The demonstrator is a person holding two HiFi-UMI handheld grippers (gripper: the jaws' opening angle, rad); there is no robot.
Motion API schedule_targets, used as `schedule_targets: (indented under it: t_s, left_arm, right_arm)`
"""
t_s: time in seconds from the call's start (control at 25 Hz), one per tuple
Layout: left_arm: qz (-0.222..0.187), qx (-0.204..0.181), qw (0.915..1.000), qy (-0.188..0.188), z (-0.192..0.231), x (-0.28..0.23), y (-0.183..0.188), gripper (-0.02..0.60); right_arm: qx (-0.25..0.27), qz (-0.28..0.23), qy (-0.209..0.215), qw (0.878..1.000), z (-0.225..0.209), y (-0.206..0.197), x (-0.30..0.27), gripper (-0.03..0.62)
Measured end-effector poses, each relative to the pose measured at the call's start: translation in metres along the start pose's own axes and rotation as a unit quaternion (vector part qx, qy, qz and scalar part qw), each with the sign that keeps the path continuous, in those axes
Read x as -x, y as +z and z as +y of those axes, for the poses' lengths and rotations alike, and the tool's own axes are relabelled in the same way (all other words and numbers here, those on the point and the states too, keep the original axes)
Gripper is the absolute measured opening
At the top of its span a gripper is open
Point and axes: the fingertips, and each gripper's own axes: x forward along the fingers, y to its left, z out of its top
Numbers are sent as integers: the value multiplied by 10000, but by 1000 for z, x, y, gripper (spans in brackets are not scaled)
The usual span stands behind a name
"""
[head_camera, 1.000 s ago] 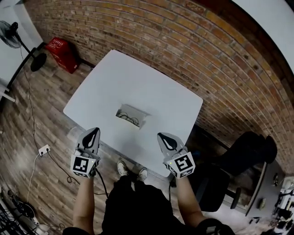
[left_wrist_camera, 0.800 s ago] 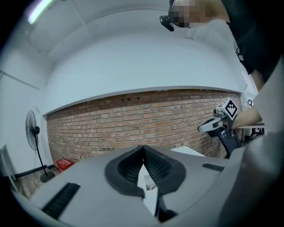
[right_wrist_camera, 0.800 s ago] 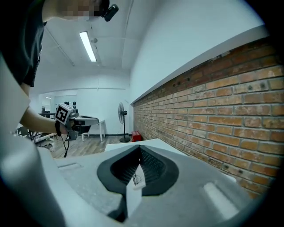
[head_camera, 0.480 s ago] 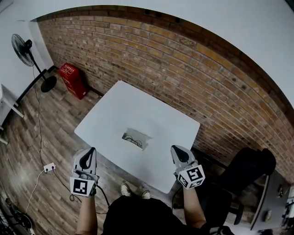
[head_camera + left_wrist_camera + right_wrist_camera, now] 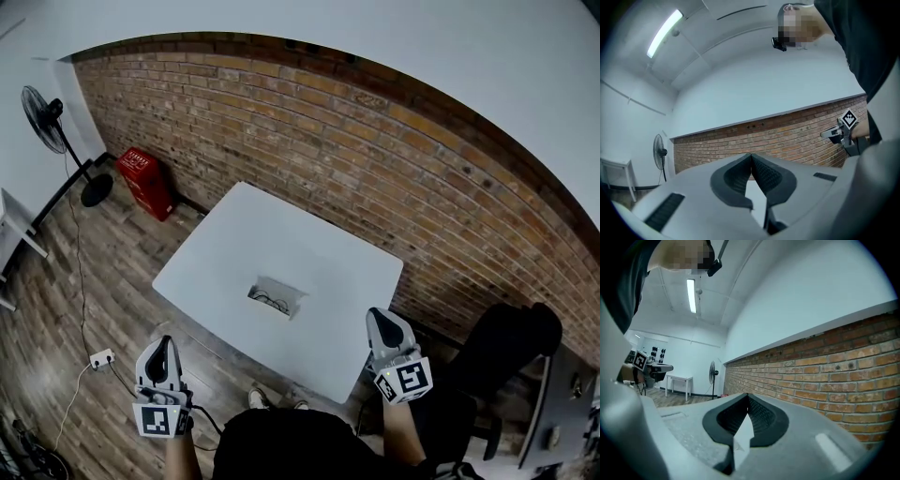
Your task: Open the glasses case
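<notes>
Grey glasses case (image 5: pixel 275 296) well beyond left hand-held gripper (image 5: pixel 159 349), right hand-held gripper (image 5: pixel 382 323).

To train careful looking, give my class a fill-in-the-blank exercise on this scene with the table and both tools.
The small grey glasses case lies on the ____ rectangular table.
The left tool and the right tool both have their jaws ____.
The wall behind the table is built of red-brown ____.
On the floor near the black standing fan sits a ____ plastic crate.
Missing words: white; shut; bricks; red.
</notes>
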Motion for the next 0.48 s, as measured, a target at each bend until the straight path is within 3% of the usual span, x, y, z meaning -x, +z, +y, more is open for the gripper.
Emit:
schedule_targets:
  t_s: [0.24,0.48]
  left_arm:
    - [-323,99,9994,74,4,-5,16,8]
    - [-250,129,9996,-50,3,3,4,8]
  right_arm:
    - [57,-13,-100,9999,2,2,5,6]
    - [158,-135,-52,9998,12,13,-2,5]
